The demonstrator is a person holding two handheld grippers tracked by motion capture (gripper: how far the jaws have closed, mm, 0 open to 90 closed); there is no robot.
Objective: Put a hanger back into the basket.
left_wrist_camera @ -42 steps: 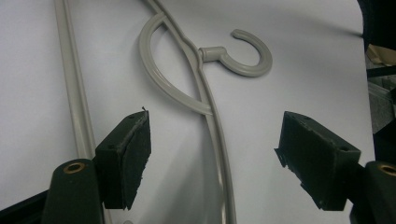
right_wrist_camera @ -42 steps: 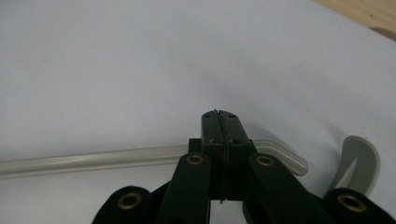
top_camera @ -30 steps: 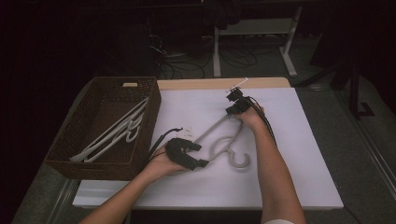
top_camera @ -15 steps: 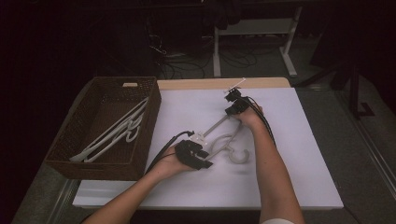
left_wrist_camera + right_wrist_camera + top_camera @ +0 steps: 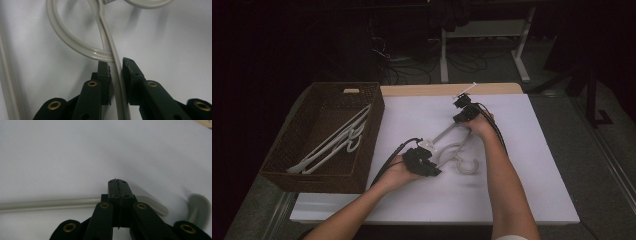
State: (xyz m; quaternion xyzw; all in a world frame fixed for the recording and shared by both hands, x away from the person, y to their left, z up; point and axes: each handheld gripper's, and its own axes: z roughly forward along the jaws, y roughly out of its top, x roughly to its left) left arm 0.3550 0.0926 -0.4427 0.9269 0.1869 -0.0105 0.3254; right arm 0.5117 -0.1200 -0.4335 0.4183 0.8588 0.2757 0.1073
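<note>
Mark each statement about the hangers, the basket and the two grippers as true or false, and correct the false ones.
1. The wicker basket holds white hangers. True.
2. The left gripper has its fingers on either side of a thin bar of the hanger on the table. True.
3. The right gripper is wide open. False: its fingers are pressed together, though whether they pinch the hanger cannot be told.
4. The basket sits at the table's right side in the high view. False: it sits at the left.
5. The hanger between the hands lies on the white tabletop. True.
</note>
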